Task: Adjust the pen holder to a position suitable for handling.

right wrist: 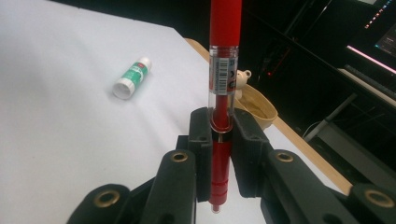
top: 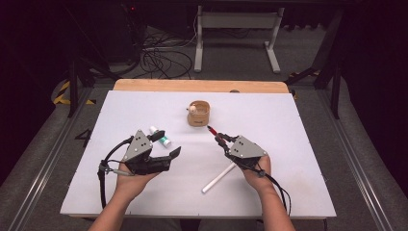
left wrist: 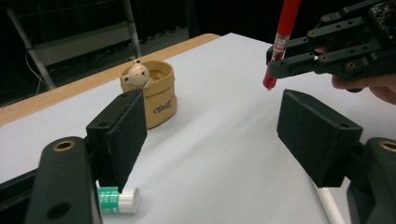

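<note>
Overhead, I see my left gripper (top: 168, 145) low over the white table (top: 288, 144) with its jaws spread wide and nothing between them; the green-and-white tube (top: 160, 136) lies flat just beside its far jaw. My right gripper (top: 220, 138) is clamped on the red pen (top: 212, 132), tip aimed toward the tan bear cup (top: 198, 113) standing close ahead. A white stick (top: 219, 177) lies on the table under my right hand (top: 257, 169).

Looking along the left gripper's jaws, both pads stand far apart over bare table, the tube (left wrist: 117, 200) lying down by the left-hand pad, the cup (left wrist: 152, 94) beyond, and the right gripper (left wrist: 292, 56) with the pen (left wrist: 280, 39) at upper right.

Along the right gripper (right wrist: 220, 123), the jaws pinch the pen (right wrist: 223, 70) at its clear barrel, the tube (right wrist: 133, 77) well off to the left and the cup (right wrist: 254, 105) behind.
</note>
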A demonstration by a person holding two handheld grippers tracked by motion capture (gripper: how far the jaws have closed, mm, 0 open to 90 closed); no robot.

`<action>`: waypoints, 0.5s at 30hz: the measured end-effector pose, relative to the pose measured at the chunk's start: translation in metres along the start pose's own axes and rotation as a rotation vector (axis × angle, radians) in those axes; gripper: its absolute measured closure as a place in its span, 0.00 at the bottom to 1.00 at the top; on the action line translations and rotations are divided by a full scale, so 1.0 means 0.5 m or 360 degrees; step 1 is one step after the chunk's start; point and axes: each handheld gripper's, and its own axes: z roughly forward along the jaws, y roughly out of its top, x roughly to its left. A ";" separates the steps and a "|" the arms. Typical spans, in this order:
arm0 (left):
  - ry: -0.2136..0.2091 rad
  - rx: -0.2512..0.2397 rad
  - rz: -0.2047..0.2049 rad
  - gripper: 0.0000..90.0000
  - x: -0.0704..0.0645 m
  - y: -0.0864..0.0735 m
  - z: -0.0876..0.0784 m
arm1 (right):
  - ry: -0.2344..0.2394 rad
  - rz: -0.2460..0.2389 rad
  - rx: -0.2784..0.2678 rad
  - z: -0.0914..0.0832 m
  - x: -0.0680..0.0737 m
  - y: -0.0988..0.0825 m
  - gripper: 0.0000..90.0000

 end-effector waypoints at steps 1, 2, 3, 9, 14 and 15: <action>0.0003 -0.0003 0.0011 0.27 0.002 -0.001 -0.002 | 0.0002 0.0028 -0.0011 0.001 -0.001 0.000 0.88; 0.0006 -0.0003 0.0019 0.27 0.004 -0.001 -0.004 | 0.0007 0.0053 -0.0018 0.001 -0.001 0.000 0.88; 0.0009 -0.0004 0.0031 0.26 0.006 -0.001 -0.006 | 0.0009 0.0081 -0.0028 0.002 -0.002 -0.001 0.88; 0.0024 -0.0021 0.0040 0.24 0.022 -0.005 -0.014 | 0.0036 0.0267 -0.0085 0.010 -0.013 -0.008 0.89; 0.0037 -0.0040 0.0024 0.23 0.035 -0.007 -0.024 | 0.0029 0.0350 -0.0113 0.016 -0.019 -0.013 0.88; 0.0039 -0.0044 0.0020 0.23 0.037 -0.007 -0.026 | 0.0032 0.0365 -0.0125 0.017 -0.020 -0.012 0.89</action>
